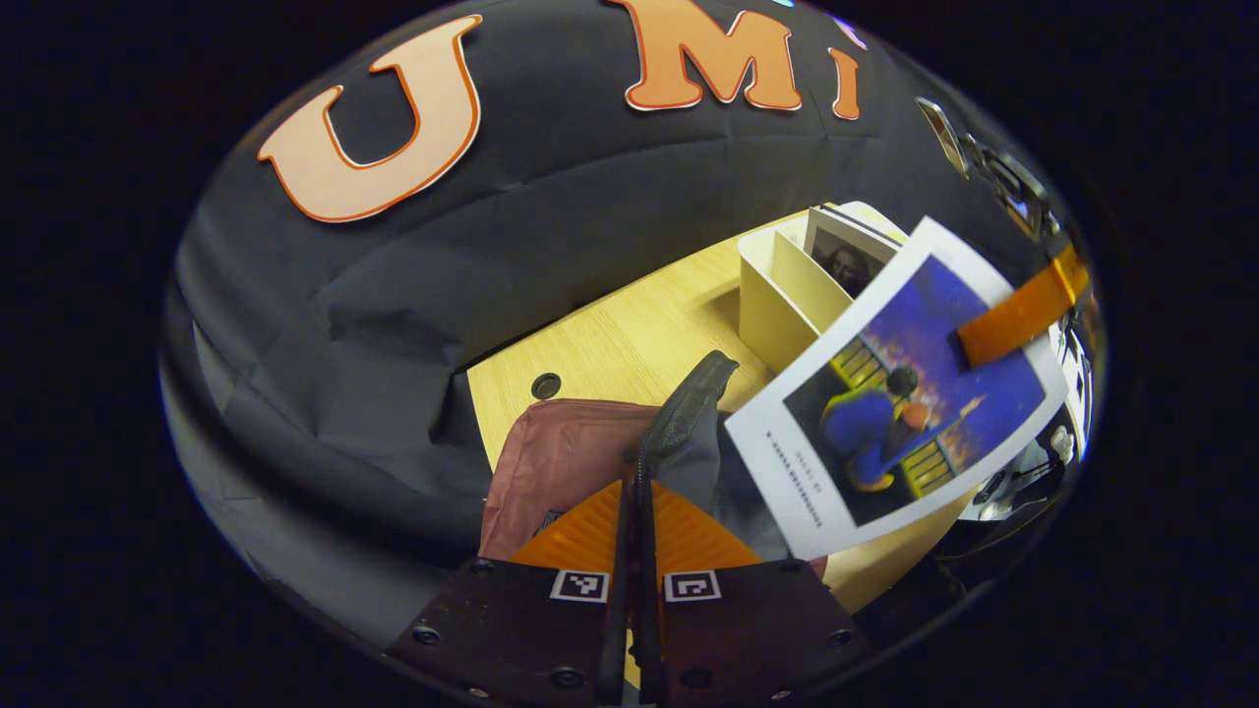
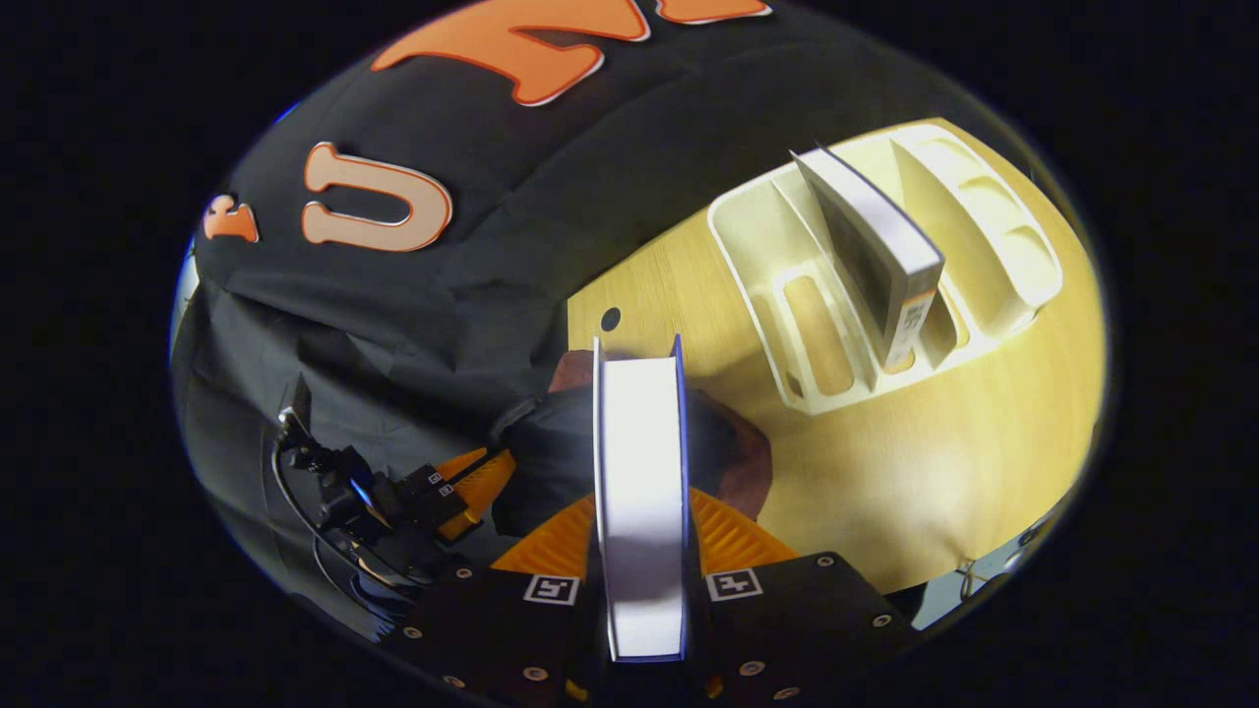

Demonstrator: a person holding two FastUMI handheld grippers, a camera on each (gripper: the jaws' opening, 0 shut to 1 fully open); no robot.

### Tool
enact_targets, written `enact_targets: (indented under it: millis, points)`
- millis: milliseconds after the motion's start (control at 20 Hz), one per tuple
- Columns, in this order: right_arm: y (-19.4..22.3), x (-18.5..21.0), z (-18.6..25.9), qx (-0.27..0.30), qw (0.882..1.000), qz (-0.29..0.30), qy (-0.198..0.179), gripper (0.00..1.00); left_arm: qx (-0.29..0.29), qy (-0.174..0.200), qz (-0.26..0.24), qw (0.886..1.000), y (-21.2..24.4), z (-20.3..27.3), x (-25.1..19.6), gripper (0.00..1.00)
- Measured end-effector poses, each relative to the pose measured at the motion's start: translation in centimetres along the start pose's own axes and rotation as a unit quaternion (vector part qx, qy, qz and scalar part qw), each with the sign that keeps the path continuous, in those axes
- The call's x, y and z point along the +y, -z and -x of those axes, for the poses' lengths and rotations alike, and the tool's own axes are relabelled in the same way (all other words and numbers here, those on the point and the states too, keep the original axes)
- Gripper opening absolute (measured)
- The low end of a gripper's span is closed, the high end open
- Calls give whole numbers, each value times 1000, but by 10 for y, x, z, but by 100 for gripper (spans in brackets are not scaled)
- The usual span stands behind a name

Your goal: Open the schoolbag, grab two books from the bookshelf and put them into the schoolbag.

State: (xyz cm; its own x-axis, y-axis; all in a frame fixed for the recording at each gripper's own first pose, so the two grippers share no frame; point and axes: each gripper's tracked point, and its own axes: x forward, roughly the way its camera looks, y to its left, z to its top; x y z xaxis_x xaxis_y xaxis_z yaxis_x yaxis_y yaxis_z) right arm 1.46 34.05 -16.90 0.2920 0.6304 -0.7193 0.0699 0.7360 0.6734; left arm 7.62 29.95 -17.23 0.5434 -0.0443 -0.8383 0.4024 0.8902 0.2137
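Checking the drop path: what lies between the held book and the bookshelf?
Bare tabletop separates the held book from the bookshelf, seen in the right gripper view.

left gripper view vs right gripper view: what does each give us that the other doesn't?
Left gripper view: front cover of the held book, and the left tongs shut on the schoolbag flap. Right gripper view: that book edge-on in the right tongs, and the rack slots from above, a second book standing in them. Shared: table, schoolbag, rack, both books.
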Motion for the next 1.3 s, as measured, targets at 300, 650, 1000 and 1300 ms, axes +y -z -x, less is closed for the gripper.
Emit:
enact_targets:
  millis: [300, 650, 1000, 1300]
  points:
    - [21, -18, -64, -23, 995, -91, -30, 32, 2, 2, -6, 1000, -6, 5, -9, 7]
    - [38, -15, -114, -51, 986, -134, -83, 32, 7, 5, -17, 1000, -4, 10, -24, 5]
    - [49, -14, -151, -63, 969, -191, -146, 31, 10, 11, -23, 1000, -3, 14, -40, 9]
    - [51, -10, -176, -82, 961, -195, -177, 31, 14, 25, -48, 998, -2, 17, -66, 4]
